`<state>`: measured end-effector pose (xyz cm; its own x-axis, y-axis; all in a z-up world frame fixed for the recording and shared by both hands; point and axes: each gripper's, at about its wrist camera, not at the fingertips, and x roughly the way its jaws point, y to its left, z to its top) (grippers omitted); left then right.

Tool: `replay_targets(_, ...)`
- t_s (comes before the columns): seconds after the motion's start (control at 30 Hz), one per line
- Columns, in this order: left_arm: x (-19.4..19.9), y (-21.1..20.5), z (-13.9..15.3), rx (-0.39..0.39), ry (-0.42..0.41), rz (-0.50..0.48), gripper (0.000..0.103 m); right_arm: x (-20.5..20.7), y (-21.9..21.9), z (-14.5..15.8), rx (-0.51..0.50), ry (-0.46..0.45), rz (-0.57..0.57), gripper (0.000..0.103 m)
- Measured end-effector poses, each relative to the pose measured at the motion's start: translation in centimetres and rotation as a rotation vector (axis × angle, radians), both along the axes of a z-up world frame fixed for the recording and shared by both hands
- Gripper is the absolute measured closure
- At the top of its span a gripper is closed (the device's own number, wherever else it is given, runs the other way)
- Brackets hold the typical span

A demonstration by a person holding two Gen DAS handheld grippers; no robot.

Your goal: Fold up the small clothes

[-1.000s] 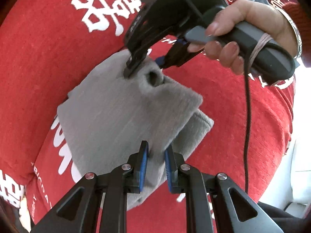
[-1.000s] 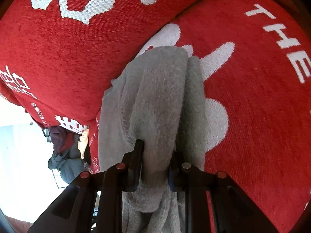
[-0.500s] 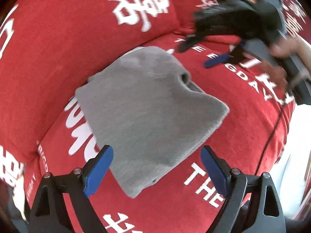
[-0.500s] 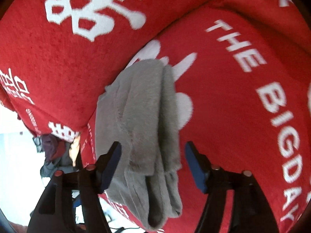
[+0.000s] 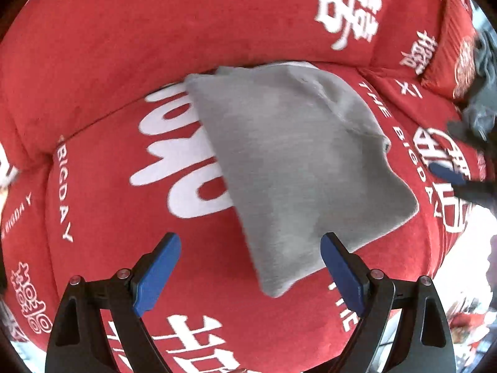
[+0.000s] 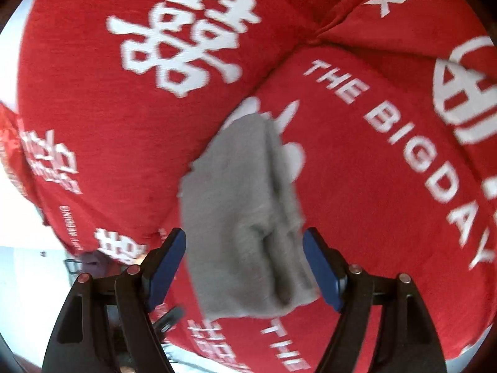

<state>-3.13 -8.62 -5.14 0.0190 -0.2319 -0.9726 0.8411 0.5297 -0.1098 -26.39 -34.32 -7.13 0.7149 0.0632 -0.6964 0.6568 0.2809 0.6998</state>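
A folded grey garment (image 5: pixel 298 168) lies flat on the red sofa seat (image 5: pixel 102 205) with white lettering. My left gripper (image 5: pixel 250 275) is open and empty, drawn back just in front of the garment's near corner. In the right wrist view the same grey garment (image 6: pixel 242 227) lies folded in layers. My right gripper (image 6: pixel 245 270) is open and empty above its near end. One blue pad of the right gripper (image 5: pixel 447 172) shows at the right edge of the left wrist view, clear of the garment.
The sofa's red backrest (image 5: pixel 155 31) rises behind the garment. A red cushion (image 5: pixel 450 40) and a dark grey pile of clothes (image 5: pixel 481 93) sit at the far right. The seat's front edge (image 6: pixel 236 342) drops off near the right gripper.
Both grippers opened and let go of the grey garment, then pulled back from it. The garment now lies flat on the seat.
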Motion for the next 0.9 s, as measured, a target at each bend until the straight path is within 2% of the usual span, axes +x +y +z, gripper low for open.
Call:
replay_targets(0.3,3.7,4.3,-0.7,0.006,0.042,0.088,0.011,3.6,8.3,-1.5,0.120,-0.075,0.085,0.023)
replay_targets(0.6,6.6,8.2,-2.4,0.049,0.057,0.196,0.011,6.4,13.0,-5.2,0.220,-0.045,0.120,0.023)
replay_targets(0.9,7.7,10.0,-4.3,0.074,0.101,0.287,0.011,7.6,15.8,-9.0,0.309,-0.014,0.147,0.023)
